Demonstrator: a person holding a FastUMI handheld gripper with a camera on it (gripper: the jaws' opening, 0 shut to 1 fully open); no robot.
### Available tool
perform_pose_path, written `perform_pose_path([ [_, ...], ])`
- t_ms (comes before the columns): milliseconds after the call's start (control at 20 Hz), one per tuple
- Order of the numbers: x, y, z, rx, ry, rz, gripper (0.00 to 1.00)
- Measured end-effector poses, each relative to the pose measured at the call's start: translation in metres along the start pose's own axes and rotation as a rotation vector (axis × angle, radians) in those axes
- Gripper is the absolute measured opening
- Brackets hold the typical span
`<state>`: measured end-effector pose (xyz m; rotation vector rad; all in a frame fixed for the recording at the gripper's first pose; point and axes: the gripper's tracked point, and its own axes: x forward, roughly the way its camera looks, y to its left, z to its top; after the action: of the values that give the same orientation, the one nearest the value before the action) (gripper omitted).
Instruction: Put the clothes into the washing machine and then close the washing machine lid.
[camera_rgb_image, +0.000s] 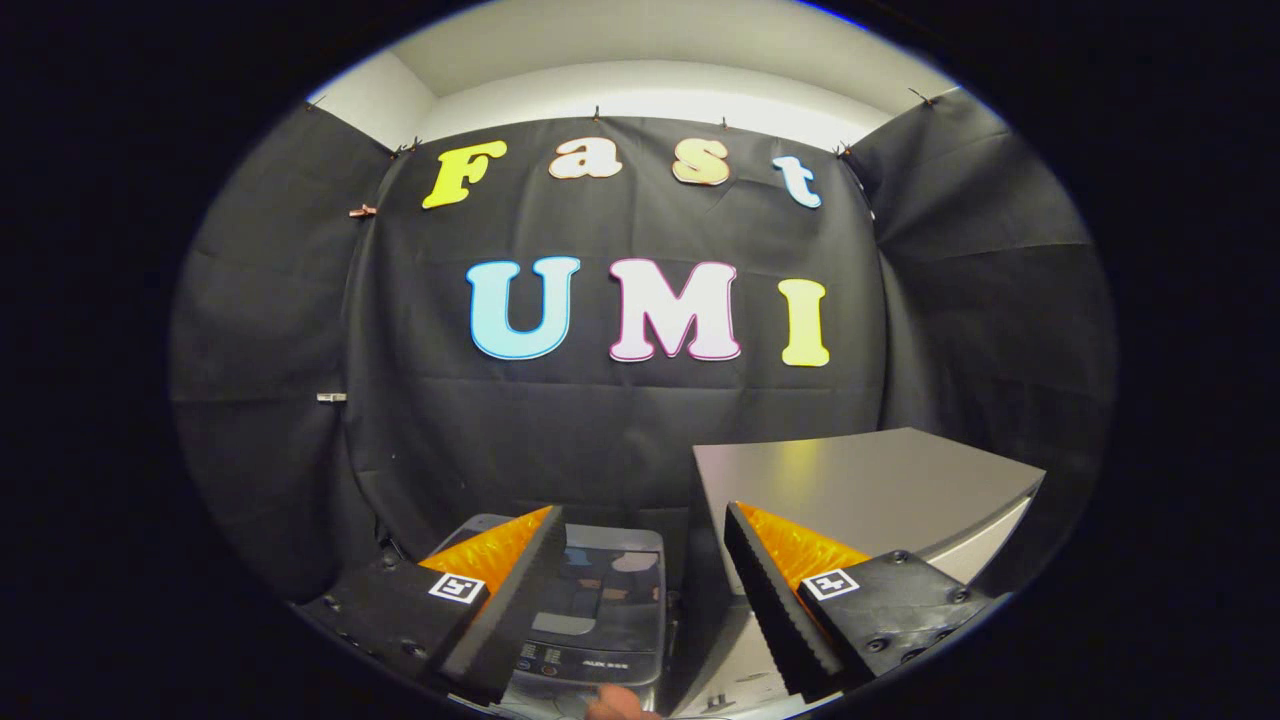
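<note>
The gripper (640, 580) is held high and level, looking across at the black cloth wall (620, 420), and its two fingers stand wide apart with nothing between them. The washing machine (600, 610) is low down, under and just ahead of the fingers. Its top shows in the gap between them, closer to the left finger, which covers part of it. The lid (605, 585) looks dark and glossy and seems to lie flat on the machine, so I judge it to be down at this moment, though part of it is hidden. A strip with small buttons (560, 662) runs along the near edge of the top, and a fingertip of a person (620, 703) shows just in front of that strip. To the right of the machine, beyond the right finger, stands a grey table (870, 480), higher than the machine, with a bare flat top. I cannot find any clothes, so I cannot say where they lie from the gripper. The relation that matters for the coming move is therefore up and down: the machine is below the tool, not in front of it, and the gripper would have to tilt downward to face the lid. The lid's long side seems to run away from the gripper, toward the wall.
</note>
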<state>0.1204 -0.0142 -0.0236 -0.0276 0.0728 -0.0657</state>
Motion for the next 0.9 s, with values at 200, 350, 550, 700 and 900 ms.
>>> perform_pose_path([
  [200,-0.039,-0.020,-0.002,-0.011,-0.027,-0.003,0.99],
  [350,-0.053,-0.044,-0.001,-0.025,-0.041,-0.031,0.99],
  [550,-0.077,-0.046,0.002,-0.016,-0.066,-0.014,0.99],
  [700,-0.089,-0.049,0.015,-0.037,-0.102,-0.015,0.99],
  [900,-0.096,-0.055,0.019,-0.002,-0.112,-0.014,0.99],
])
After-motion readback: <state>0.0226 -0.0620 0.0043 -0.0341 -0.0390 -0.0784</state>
